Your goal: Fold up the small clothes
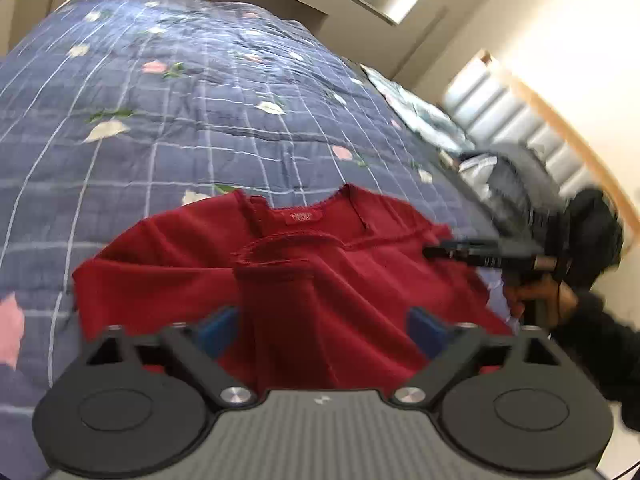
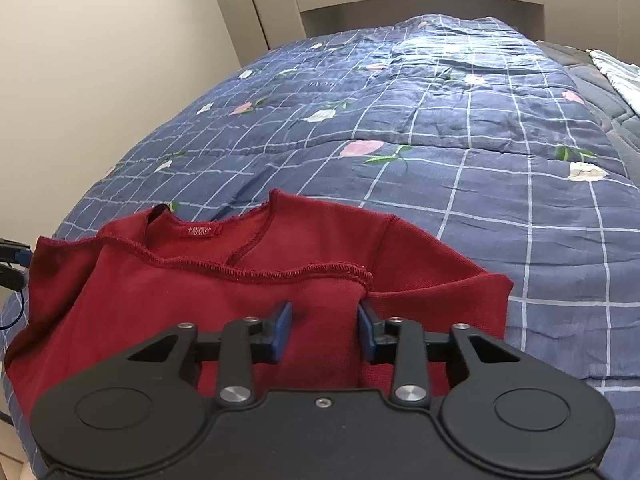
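A small red top (image 1: pixel 296 280) lies on the blue checked quilt (image 1: pixel 180 120), neck label facing up, its lower part folded up over the body. My left gripper (image 1: pixel 320 328) is open, its blue pads wide apart over the folded red cloth. In the right wrist view the same red top (image 2: pixel 240 280) lies at the near edge of the bed. My right gripper (image 2: pixel 325 330) is open, its blue pads either side of a raised fold of the cloth. The right gripper also shows in the left wrist view (image 1: pixel 480 256), over the top's right side.
The quilt (image 2: pixel 440 140) covers the bed, with flower prints. A padded headboard (image 1: pixel 520 120), pillows and a heap of grey and dark clothes (image 1: pixel 540 200) are at the right. A wall (image 2: pixel 80 60) runs along the bed's left side.
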`<state>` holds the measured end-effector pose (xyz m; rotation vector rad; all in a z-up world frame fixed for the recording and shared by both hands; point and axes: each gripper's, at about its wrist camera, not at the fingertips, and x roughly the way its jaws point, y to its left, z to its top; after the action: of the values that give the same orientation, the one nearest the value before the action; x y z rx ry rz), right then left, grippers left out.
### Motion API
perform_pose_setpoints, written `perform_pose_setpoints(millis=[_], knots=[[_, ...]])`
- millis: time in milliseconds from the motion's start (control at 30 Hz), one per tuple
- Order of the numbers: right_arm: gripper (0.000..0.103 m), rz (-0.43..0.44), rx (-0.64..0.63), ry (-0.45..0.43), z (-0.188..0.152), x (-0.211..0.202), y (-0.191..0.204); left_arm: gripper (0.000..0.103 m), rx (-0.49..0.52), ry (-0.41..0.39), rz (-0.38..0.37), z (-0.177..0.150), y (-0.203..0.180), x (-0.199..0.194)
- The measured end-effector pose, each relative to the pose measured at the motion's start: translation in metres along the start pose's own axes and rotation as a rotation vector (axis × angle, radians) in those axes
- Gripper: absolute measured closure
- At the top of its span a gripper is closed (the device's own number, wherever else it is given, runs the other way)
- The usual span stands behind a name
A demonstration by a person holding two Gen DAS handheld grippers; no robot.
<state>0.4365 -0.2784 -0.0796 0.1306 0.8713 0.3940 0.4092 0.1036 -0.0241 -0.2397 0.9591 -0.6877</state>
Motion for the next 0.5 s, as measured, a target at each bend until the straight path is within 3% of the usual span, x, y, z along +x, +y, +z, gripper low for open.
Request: perform_pose_setpoints(millis=[67,133,200,233,400,500], knots=[[0.072,-0.005,0.009,-0.014,0.000,-0.002,-0.001,0.042,0.014,0.019,0.030,0.003,-0.004,0.005],[0.084,-0.007,0.014,-0.023,-0.001,-0.003,-0.001,0.060,-0.016,0.026,0.058,0.005,0.000,0.008],[0.093,-0.012,-0.004,-0.039,-0.001,-0.007,0.001,0.095,-0.043,0.029,0.097,0.006,0.006,0.009],[0.099,-0.016,-0.020,-0.051,0.000,-0.009,0.003,0.099,-0.044,0.025,0.123,0.006,0.009,0.008],[0.100,-0.039,-0.080,-0.142,0.011,-0.023,0.013,0.100,-0.064,-0.044,0.184,0.006,0.016,-0.004],[0.100,-0.068,-0.108,-0.206,0.025,-0.029,0.017,0.100,-0.051,-0.125,0.213,0.013,0.017,-0.018]])
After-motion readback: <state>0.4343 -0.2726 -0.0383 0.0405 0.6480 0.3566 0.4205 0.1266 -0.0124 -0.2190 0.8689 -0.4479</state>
